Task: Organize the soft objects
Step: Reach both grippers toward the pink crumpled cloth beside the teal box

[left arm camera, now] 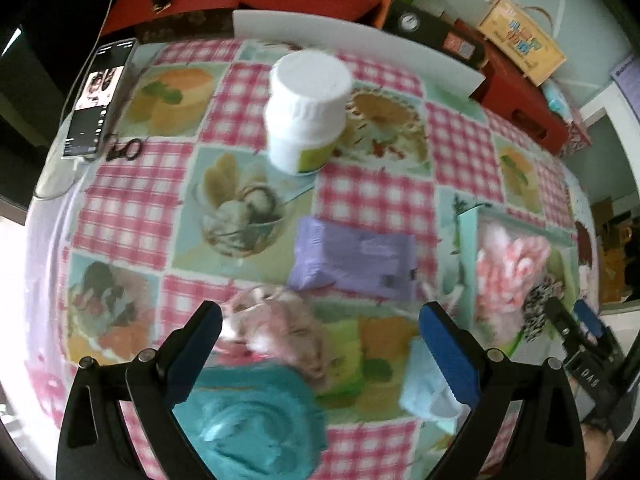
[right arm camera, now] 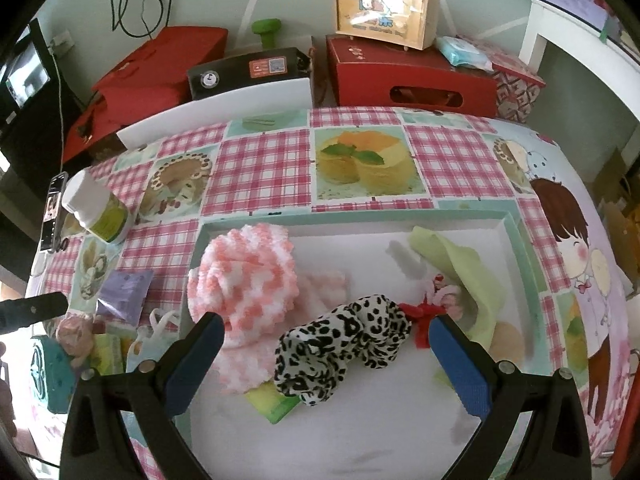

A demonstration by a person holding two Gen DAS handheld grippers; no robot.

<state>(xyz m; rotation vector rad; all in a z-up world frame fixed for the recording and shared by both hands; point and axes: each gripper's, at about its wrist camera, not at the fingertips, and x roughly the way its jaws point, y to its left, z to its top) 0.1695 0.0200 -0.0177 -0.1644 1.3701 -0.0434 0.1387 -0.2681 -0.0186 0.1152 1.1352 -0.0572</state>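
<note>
In the left wrist view my left gripper (left arm camera: 320, 320) is open and empty above a pale pink soft toy (left arm camera: 280, 332), with a teal fabric item (left arm camera: 252, 416) nearer me and a light blue face mask (left arm camera: 424, 384) by the right finger. A purple soft pack (left arm camera: 356, 260) lies just beyond. In the right wrist view my right gripper (right arm camera: 326, 334) is open over the white tray (right arm camera: 524, 240), around a leopard-print scrunchie (right arm camera: 340, 344). The tray also holds a pink-and-white knitted item (right arm camera: 244, 276), a light green cloth (right arm camera: 460, 268) and a red bow (right arm camera: 420, 312).
A white pill bottle (left arm camera: 306, 108) stands mid-table on the checked tablecloth (left arm camera: 460, 148). A phone (left arm camera: 100, 96) and small scissors (left arm camera: 124, 148) lie at the far left. Red boxes (right arm camera: 412, 76), a black device (right arm camera: 248, 72) and a wooden case (right arm camera: 380, 12) stand behind the table.
</note>
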